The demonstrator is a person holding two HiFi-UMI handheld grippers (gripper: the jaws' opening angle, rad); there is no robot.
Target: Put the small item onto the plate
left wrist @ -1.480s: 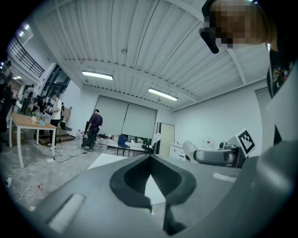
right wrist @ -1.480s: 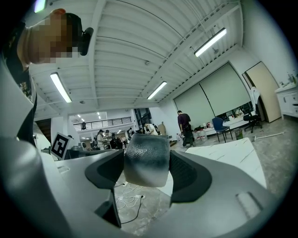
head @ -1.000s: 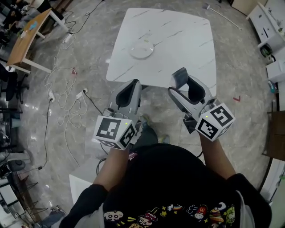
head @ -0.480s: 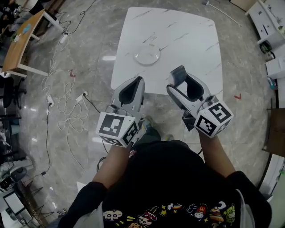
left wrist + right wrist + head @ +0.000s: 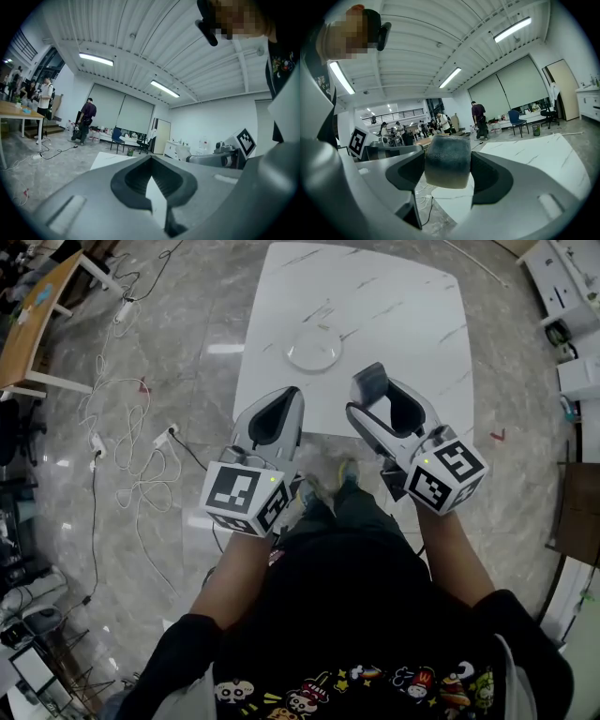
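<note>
Both tools sit nearer the tabletop (image 5: 394,306) than a second ago. The right hand-held gripper (image 5: 368,395) clamps the small item (image 5: 446,160) short of the plate (image 5: 312,350); the left hand-held gripper (image 5: 283,397) is closed and empty.

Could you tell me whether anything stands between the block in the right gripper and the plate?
Nothing visible does: only bare table shows between the block and the plate.
</note>
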